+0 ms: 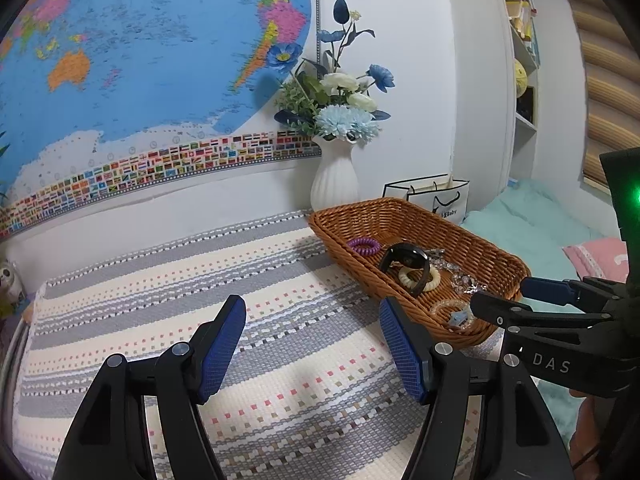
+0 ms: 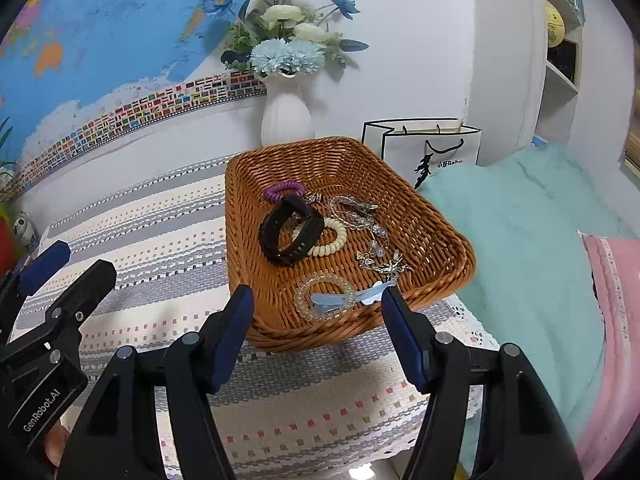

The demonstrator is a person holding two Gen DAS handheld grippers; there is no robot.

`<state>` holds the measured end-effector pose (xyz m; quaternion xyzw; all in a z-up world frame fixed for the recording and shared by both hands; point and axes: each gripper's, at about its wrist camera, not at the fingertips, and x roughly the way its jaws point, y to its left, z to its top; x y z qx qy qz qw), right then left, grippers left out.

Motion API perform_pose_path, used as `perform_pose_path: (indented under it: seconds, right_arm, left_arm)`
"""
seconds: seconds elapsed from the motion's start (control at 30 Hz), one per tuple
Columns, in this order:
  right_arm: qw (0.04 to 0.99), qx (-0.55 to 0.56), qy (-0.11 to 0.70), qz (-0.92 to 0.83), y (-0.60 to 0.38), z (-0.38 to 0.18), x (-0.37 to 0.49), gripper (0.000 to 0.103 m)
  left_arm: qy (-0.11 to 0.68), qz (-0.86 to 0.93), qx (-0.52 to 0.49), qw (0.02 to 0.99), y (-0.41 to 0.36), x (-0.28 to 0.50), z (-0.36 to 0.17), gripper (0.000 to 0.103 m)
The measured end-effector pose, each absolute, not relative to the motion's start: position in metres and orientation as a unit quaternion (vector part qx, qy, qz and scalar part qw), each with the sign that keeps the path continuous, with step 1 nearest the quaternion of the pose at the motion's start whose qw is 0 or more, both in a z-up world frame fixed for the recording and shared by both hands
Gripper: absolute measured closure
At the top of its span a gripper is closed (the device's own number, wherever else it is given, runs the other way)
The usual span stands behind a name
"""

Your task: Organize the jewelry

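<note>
- Right gripper (image 2: 316, 312) fills the bottom of its view, jaws open and empty, hovering at the near rim of the basket (image 2: 440, 216).
- Left gripper (image 1: 312, 340), jaws open too, holds nothing over the striped cloth (image 1: 160, 300) on the bench.
- Jewelry sits mid-frame inside the basket: the bead bracelet (image 2: 324, 298) nearest, the black watch (image 2: 290, 236) behind it.
- Best bet, I'd say: drop straight over the bracelet and pinch one side, clear of the blue bow (image 2: 352, 298).

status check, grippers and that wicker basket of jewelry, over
Left gripper open, empty. Right gripper open, empty, at near rim of brown wicker basket. Jewelry all inside. Nothing blocking.
</note>
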<state>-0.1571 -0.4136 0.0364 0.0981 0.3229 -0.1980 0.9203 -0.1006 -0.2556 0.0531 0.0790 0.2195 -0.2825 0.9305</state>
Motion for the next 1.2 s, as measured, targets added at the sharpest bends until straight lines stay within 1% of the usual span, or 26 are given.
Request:
perform_pose_path:
  seconds: [0.9,1.03,1.13,1.2]
  right_arm:
    - [0.918,0.107,0.328,-0.195,-0.4172,0.0312,-0.1567,0.034]
    - [0.919,0.108,0.328,-0.191,-0.4160,0.0314,-0.1571,0.034]
    - [0.919,0.105,0.328,-0.189,-0.4140,0.0313,-0.1575,0.034]
    - [0.920,0.103,0.329,-0.189,-0.4126,0.0314,-0.1575,0.034]
  left_arm:
    - [0.223,-0.283,0.089,0.929,-0.2608,-0.1014,0.0523,0.032]
    - [0.222,-0.279,0.083,0.930,-0.2590,-0.1016,0.0524,0.032]
    - [0.207,-0.265,0.077,0.939,-0.2542,-0.1035,0.0543,0.032]
    - [0.215,-0.272,0.075,0.935,-0.2530,-0.1010,0.0548,0.032]
